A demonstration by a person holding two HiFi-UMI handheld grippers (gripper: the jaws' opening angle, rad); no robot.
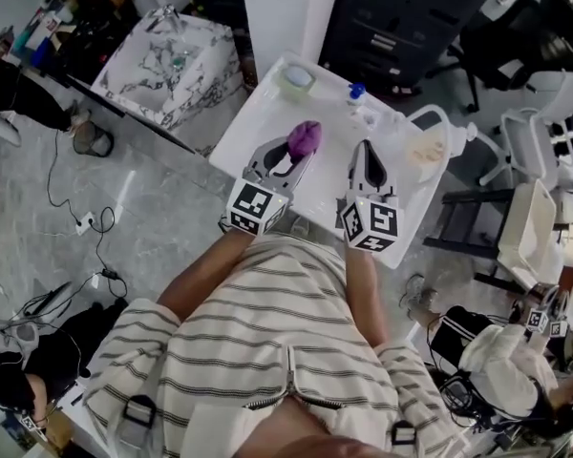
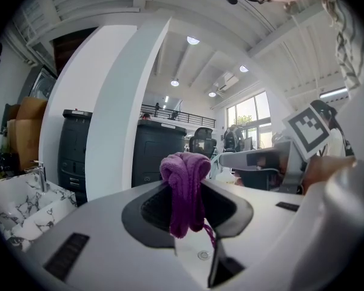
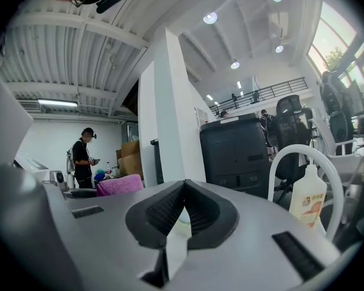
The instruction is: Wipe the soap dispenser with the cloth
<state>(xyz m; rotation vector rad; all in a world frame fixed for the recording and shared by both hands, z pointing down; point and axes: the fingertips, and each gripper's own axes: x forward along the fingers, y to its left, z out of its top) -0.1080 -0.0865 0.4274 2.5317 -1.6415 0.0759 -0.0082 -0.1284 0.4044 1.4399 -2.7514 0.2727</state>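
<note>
Between the closed jaws of the left gripper hangs the purple cloth, pinched so a bunched wad juts forward for wiping. Beside it, the right gripper has its jaws pressed together on nothing, probably kept free to steady the soap dispenser, which stands untouched to its right on the white table.

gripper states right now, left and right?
Left gripper: closed on the purple cloth.
Right gripper: closed, nothing between the jaws.
</note>
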